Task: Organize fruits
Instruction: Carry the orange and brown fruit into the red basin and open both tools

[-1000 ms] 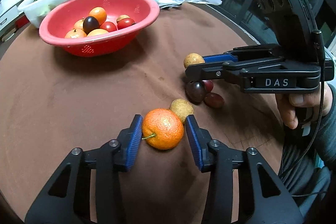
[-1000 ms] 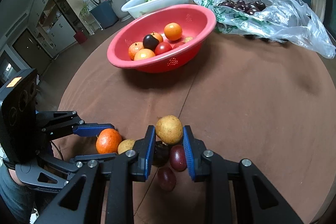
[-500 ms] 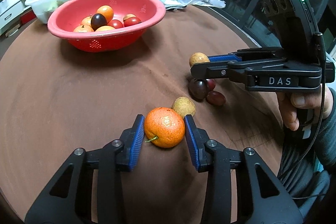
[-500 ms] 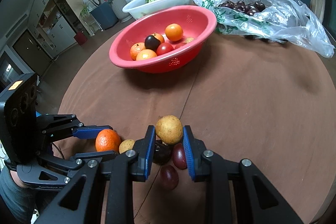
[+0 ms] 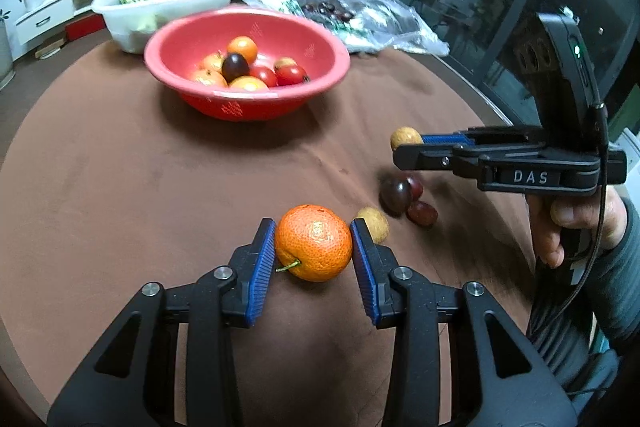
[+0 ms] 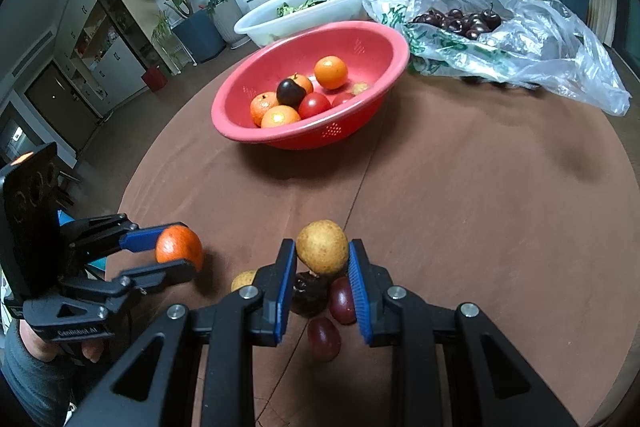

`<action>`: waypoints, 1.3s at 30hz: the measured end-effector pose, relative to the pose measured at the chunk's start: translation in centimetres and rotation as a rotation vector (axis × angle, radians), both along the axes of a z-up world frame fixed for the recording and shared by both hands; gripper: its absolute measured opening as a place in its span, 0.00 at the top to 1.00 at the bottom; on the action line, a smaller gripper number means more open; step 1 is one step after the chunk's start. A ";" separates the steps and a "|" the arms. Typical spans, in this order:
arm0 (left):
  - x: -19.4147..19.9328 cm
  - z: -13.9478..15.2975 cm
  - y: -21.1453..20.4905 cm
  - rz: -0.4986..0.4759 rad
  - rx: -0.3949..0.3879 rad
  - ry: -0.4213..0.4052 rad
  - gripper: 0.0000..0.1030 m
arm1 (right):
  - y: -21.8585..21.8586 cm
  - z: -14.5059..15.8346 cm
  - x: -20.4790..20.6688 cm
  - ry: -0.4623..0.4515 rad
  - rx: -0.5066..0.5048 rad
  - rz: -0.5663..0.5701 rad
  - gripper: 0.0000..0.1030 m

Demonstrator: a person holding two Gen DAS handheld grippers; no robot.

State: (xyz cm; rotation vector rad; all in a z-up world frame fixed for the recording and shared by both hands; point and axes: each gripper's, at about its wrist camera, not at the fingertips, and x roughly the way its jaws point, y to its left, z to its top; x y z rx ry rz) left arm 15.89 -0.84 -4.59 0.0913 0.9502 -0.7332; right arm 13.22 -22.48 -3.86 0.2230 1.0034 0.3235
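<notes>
Left gripper [image 5: 313,249] closed tight on an orange [image 5: 313,242], both blue fingers [image 5: 262,265] pressed flat on its 2 sides. Green stem poking out toward the left finger. Orange lifted a bit off the brown tabletop [image 5: 120,195].

Right gripper [image 6: 322,269] closed on a small tan fruit [image 6: 322,246], squeezed between its 2 fingers [image 6: 285,281], held up in the air.

Under the right fingers, on the tabletop: 1 dark plum [image 6: 308,293] and 2 dark red fruits [image 6: 342,299], all close together. Just left of the right fingers, 1 more tan fruit [image 6: 243,279] lying on the tabletop. Same tan fruit peeking out just past the right finger of the left gripper in the left wrist view.

Far ahead of both pairs of fingers, a red bowl [image 6: 372,43] with oranges, red fruits and 1 dark plum inside. Behind the bowl, a white tub [image 6: 304,13] with green leaves in it. Ahead and to the right of the right fingers, a clear plastic bag [image 6: 560,35] with dark cherries [image 6: 460,21].
</notes>
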 end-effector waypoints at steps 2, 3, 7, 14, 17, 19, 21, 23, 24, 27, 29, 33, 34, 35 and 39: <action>0.3 0.8 0.3 0.017 -0.010 -0.016 0.66 | -0.2 0.4 0.1 -0.007 -0.007 -0.005 0.72; 0.5 1.2 0.4 0.028 -0.015 -0.024 0.66 | -0.5 0.8 0.2 -0.013 -0.010 -0.011 0.72; 2.2 3.3 1.1 0.083 -0.032 -0.058 0.66 | -1.5 2.5 0.8 -0.046 -0.017 -0.033 0.72; 6.8 7.0 0.0 0.128 -0.021 -0.144 0.66 | -1.0 6.9 3.4 -0.135 -0.075 -0.014 0.72; 8.5 7.6 -1.4 0.124 0.004 -0.168 0.66 | 0.3 8.1 5.2 -0.176 -0.125 0.014 0.72; 9.6 7.5 -2.4 0.122 0.019 -0.171 0.66 | 1.0 8.2 6.5 -0.183 -0.148 0.032 0.72; 10.3 6.9 -3.4 0.121 0.037 -0.174 0.66 | 1.5 7.7 7.9 -0.164 -0.159 0.043 0.72; 10.7 6.1 -4.1 0.119 0.050 -0.173 0.66 | 1.7 7.0 8.8 -0.144 -0.158 0.044 0.72; 10.8 5.4 -4.6 0.116 0.056 -0.170 0.66 | 1.8 6.5 9.7 -0.128 -0.151 0.046 0.72; 11.0 3.7 -5.4 0.109 0.090 -0.171 0.66 | 2.1 5.3 11.1 -0.094 -0.148 0.041 0.72; 11.3 2.9 -5.7 0.113 0.108 -0.171 0.66 | 2.4 4.3 11.9 -0.076 -0.157 0.040 0.72; 11.7 2.0 -6.2 0.107 0.124 -0.177 0.65 | 2.9 2.9 13.0 -0.047 -0.168 0.044 0.72; 11.9 1.9 -6.3 0.106 0.128 -0.178 0.65 | 3.0 2.7 13.2 -0.044 -0.170 0.045 0.72; 12.0 1.7 -6.4 0.104 0.133 -0.179 0.65 | 3.1 2.5 13.4 -0.040 -0.171 0.045 0.72; 12.1 1.1 -6.7 0.098 0.149 -0.179 0.65 | 3.3 1.7 13.9 -0.023 -0.184 0.043 0.72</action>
